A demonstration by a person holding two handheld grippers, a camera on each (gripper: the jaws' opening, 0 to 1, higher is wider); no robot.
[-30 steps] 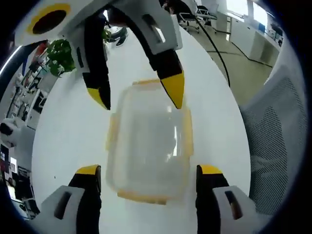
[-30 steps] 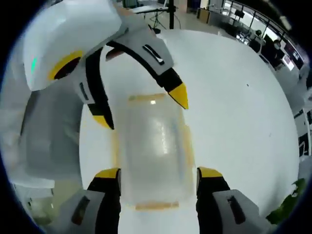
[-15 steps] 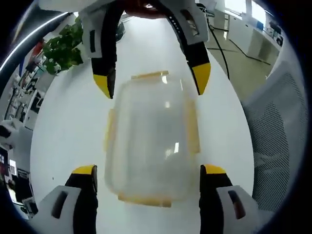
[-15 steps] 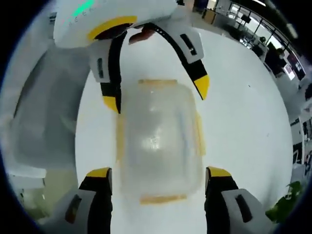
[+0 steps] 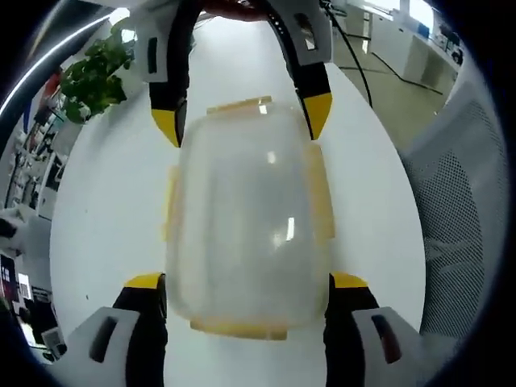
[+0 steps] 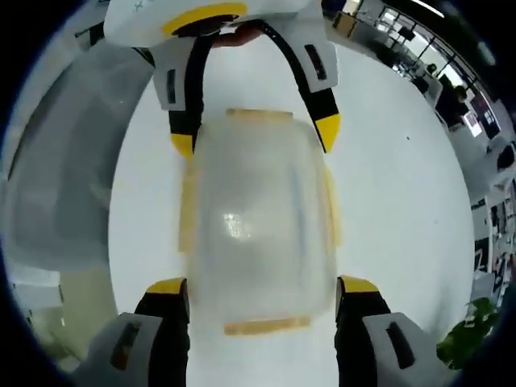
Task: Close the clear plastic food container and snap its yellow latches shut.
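Note:
The clear plastic container (image 5: 246, 218) lies on the white table (image 5: 105, 218) with its lid on. Yellow latches (image 5: 321, 201) flare out along its sides and ends. My left gripper (image 5: 246, 284) is open, and its yellow-tipped jaws flank the container's near end, close to its corners. My right gripper (image 5: 242, 117) comes in from the top and straddles the far end. In the right gripper view the same container (image 6: 258, 218) sits between my open right gripper (image 6: 263, 288) below and the left gripper (image 6: 255, 137) above. I cannot tell whether any jaw touches the plastic.
A grey mesh office chair (image 5: 459, 210) stands past the table's right edge, with a black cable (image 5: 355, 56) on the floor behind it. A green plant (image 5: 93, 76) sits beyond the table at upper left. Another grey chair (image 6: 48, 185) is at the left.
Both grippers have closed in on the container, which now looks larger in each view. The opposite gripper's jaws have shifted from skewed to squarely straddling the far end.

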